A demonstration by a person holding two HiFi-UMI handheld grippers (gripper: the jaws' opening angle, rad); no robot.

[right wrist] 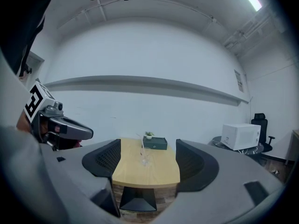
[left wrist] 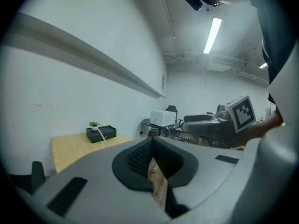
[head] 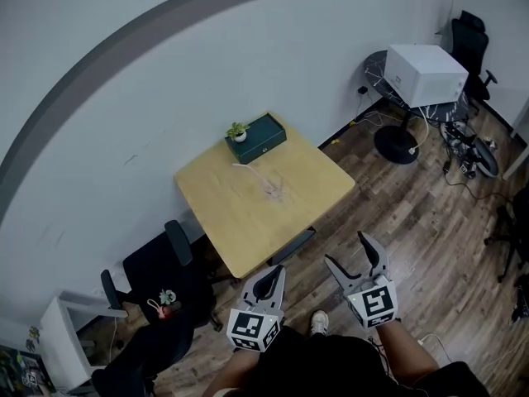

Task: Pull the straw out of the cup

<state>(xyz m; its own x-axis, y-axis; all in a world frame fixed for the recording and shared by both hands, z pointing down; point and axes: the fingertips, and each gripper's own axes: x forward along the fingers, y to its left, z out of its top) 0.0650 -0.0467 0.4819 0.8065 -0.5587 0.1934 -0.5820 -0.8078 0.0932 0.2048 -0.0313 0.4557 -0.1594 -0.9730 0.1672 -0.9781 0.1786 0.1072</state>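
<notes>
As it leans, straw [head: 251,175] pale, cup [head: 274,193] clear

A light wooden table [head: 235,226] stands cornerwise near the white wall [head: 124,73]. At its far corner sits a dark green box [head: 263,139], with a small potted plant [head: 238,131] on the box's left end. A black chair [head: 157,275] stands just beside the table, something pink [head: 157,308] on its seat. Well apart to the right, a white microwave [head: 426,74] rests on a round stand [head: 395,145]. Cables [head: 467,151] trail over the wood floor [head: 413,222], and an office chair [head: 469,40] stands behind.
</notes>
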